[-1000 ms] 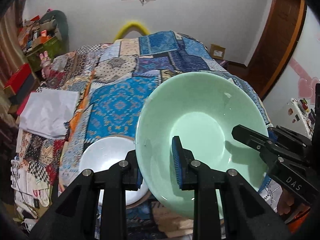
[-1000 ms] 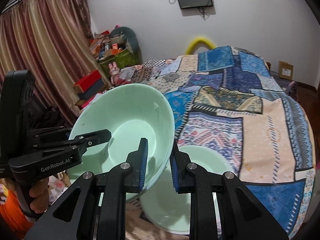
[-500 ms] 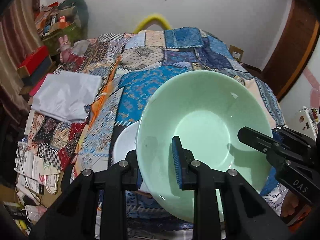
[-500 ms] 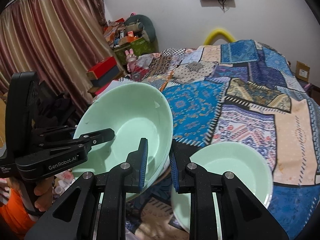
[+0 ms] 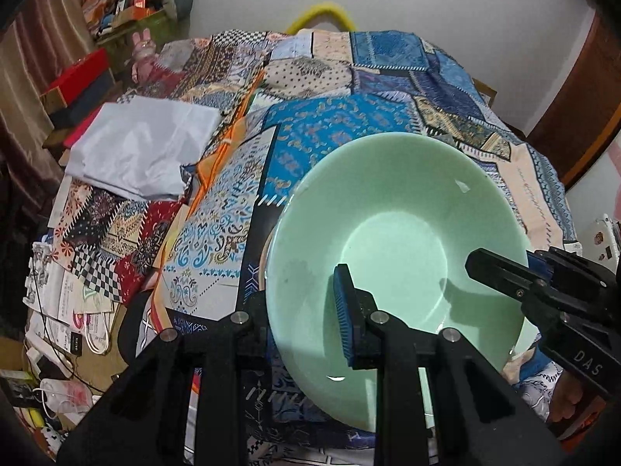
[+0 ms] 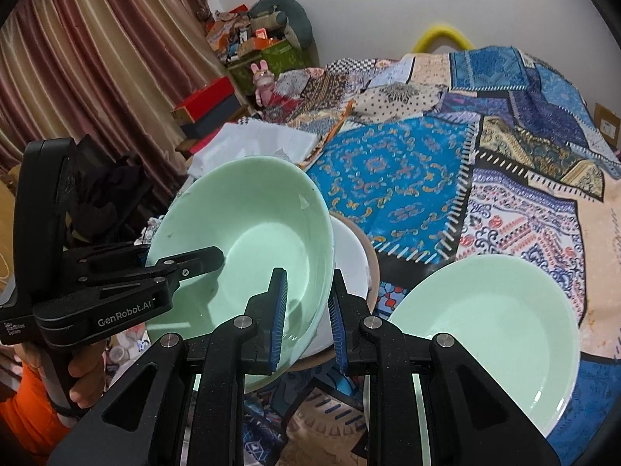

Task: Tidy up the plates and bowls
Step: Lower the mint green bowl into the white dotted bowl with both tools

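both grippers, left (image 5: 306, 326) and right (image 6: 306, 316), clamp the green bowl (image 6: 240, 248) rim above the white plate (image 6: 351, 256); next: lower it level.

On the bed (image 6: 407, 163), a bowl (image 6: 248, 248) hangs tilted, gripped at opposite rims by the left gripper (image 5: 306, 334) and right gripper (image 6: 306, 322). Beneath it lies a plate (image 6: 351, 252); right of that sits a second bowl (image 6: 493, 326). Folded cloth (image 5: 143, 155) lies farther left.
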Available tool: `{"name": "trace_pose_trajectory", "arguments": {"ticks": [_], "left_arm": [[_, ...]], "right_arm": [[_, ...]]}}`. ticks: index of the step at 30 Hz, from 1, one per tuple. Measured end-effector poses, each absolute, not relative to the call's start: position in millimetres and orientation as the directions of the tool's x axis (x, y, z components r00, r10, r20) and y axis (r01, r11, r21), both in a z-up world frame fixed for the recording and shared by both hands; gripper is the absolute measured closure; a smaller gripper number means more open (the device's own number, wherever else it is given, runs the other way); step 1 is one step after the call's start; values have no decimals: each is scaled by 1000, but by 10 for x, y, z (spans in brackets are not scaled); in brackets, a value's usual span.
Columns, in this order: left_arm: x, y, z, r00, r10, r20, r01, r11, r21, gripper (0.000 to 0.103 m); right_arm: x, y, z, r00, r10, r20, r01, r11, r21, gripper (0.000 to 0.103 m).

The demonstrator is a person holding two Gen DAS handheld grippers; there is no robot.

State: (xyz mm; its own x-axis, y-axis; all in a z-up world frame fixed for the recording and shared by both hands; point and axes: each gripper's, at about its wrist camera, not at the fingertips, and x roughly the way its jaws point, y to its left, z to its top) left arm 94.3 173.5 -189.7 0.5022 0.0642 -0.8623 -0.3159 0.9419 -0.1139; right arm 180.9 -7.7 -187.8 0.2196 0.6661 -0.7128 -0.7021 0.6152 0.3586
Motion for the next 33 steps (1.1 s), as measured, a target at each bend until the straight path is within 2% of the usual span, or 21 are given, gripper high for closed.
{"name": "trace_pose_trajectory", "arguments": {"ticks": [7, 20, 30, 33], "left_arm": [[1001, 1825, -2103, 470, 48, -881, -331, 935, -125, 78], [1097, 1813, -2222, 464, 122, -878, -334, 942, -45, 78], [1105, 1860, -2254, 465, 117, -878, -334, 941, -52, 78], [1104, 1870, -2273, 454, 118, -883, -334, 941, -46, 78]], "right_arm": [[1869, -30, -2018, 199, 651, -732, -688, 625, 368, 84], [1950, 61, -2193, 180, 632, -754, -673, 638, 374, 84], [1922, 123, -2176, 208, 605, -769, -701, 640, 315, 84], [1903, 106, -2112, 256, 588, -767, -705, 657, 268, 81]]}}
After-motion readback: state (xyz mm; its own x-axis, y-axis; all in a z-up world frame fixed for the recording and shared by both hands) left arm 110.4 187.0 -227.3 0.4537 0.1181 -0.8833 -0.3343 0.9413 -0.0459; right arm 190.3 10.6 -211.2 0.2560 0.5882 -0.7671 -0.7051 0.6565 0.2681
